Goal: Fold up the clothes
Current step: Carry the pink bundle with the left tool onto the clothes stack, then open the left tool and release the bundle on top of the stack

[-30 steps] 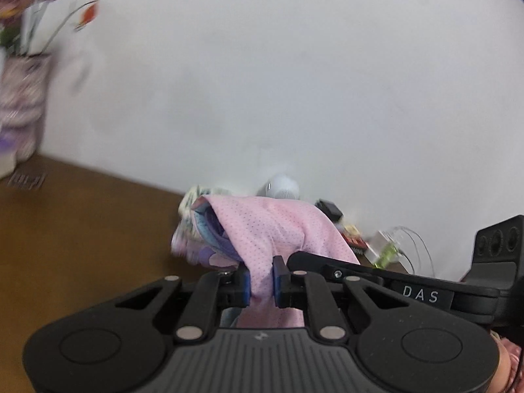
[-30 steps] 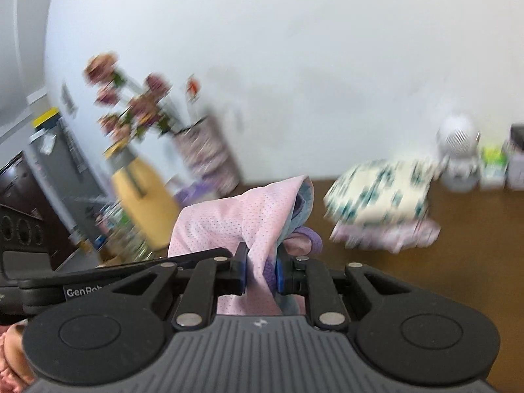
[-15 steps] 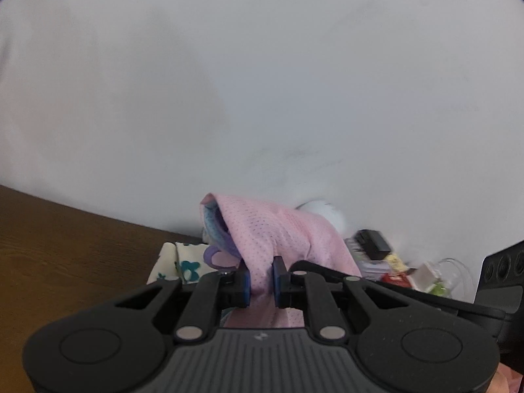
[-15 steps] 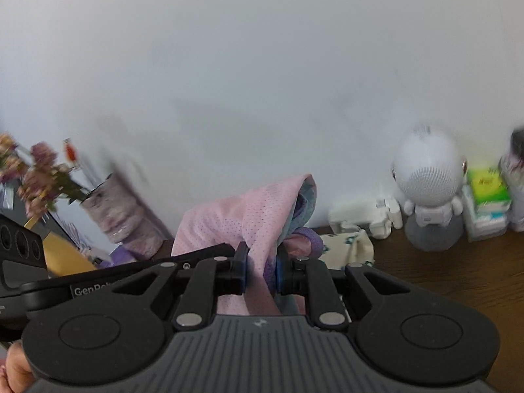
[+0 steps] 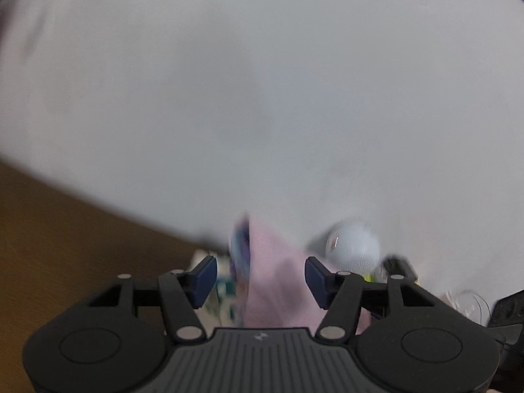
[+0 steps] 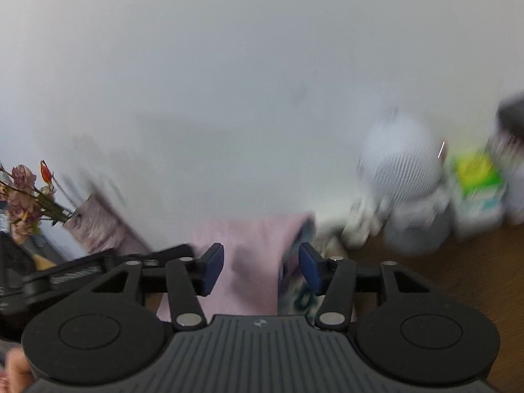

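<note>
Both sets of jaws were opening, pads clear of the cloth. My left gripper (image 5: 261,276) had the pink garment (image 5: 278,281) loose between its fingers, and my right gripper (image 6: 261,270) framed the same pink fabric, which lay at twelve o'clock from each camera. It appeared to rest on a patterned folded piece (image 6: 303,296), near the wall. A white round gadget (image 6: 401,163) stood at two o'clock in the right view. To release well, I judged I should back both grippers straight out together, keeping the pads off the fabric so the fold stayed square.
</note>
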Motion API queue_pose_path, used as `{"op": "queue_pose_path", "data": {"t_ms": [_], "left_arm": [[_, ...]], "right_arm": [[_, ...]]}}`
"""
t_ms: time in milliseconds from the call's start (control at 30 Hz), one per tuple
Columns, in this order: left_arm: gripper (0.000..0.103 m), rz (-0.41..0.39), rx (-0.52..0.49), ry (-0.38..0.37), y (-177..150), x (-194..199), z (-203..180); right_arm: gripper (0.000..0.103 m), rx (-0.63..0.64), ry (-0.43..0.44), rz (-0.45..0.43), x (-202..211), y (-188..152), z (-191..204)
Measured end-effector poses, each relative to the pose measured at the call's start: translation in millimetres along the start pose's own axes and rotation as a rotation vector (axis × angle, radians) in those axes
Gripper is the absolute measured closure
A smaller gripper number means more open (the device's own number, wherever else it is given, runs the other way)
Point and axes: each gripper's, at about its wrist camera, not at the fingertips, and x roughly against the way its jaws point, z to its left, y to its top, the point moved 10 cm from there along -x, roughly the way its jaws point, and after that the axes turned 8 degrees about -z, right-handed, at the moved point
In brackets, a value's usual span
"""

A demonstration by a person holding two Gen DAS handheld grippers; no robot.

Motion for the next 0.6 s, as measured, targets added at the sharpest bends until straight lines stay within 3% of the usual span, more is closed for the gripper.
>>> {"op": "queue_pose_path", "data": {"t_ms": [67, 100, 133, 167, 233, 400, 600], "left_arm": [[0.051, -0.084, -0.064, 0.011, 12, 8, -9], [0.071, -0.101, -0.096, 0.015, 13, 8, -14], [0.083, -0.111, -0.135, 0.017, 11, 7, -21], [0.098, -0.115, -0.172, 0.022, 8, 5, -27], [0.098, -0.106, -0.232, 0.043, -2, -2, -34], [0.099, -0.021, -0.214, 0.102, -36, -25, -19], [0.093, -0.024, -0.182, 0.093, -40, -20, -5]], "right_arm": [[0.049, 0.077, -0.056, -0.082, 7, 10, 6], [0.049, 0.137, -0.068, -0.111, 6, 10, 13], [0.051, 0.186, -0.074, -0.126, 5, 9, 20], [0.066, 0.212, -0.066, -0.109, -1, 3, 27], [0.085, 0.226, -0.057, -0.071, -12, -10, 34], [0.091, 0.217, -0.073, -0.031, -29, -37, 30], [0.089, 0.253, -0.043, -0.023, -26, -45, 37]]}}
